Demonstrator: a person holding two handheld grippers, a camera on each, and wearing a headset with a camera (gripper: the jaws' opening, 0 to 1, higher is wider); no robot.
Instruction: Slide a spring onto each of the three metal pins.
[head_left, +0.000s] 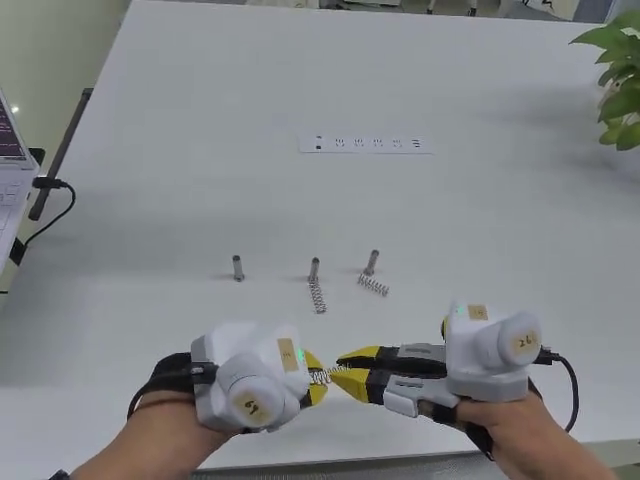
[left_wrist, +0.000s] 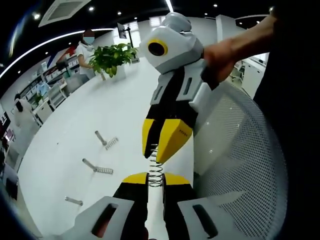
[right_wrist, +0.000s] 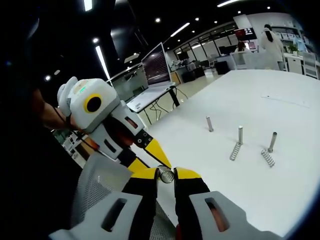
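Note:
Three short metal pins stand in a row on the white table: left pin (head_left: 238, 268), middle pin (head_left: 314, 270), right pin (head_left: 372, 262). One spring (head_left: 317, 296) lies at the foot of the middle pin and another (head_left: 373, 285) by the right pin. Near the table's front edge my left gripper (head_left: 318, 380) and right gripper (head_left: 343, 368) meet tip to tip. A third spring (left_wrist: 156, 170) spans between them. In the left gripper view my own jaws (left_wrist: 156, 178) are shut on its near end. In the right gripper view my jaws (right_wrist: 166, 175) pinch the spring (right_wrist: 166, 173).
A white power strip (head_left: 365, 144) lies farther back on the table. A laptop (head_left: 8, 165) and a black cable (head_left: 52, 190) sit at the left edge, a plant (head_left: 618, 80) at the far right. A white mesh chair (left_wrist: 240, 150) is behind the grippers.

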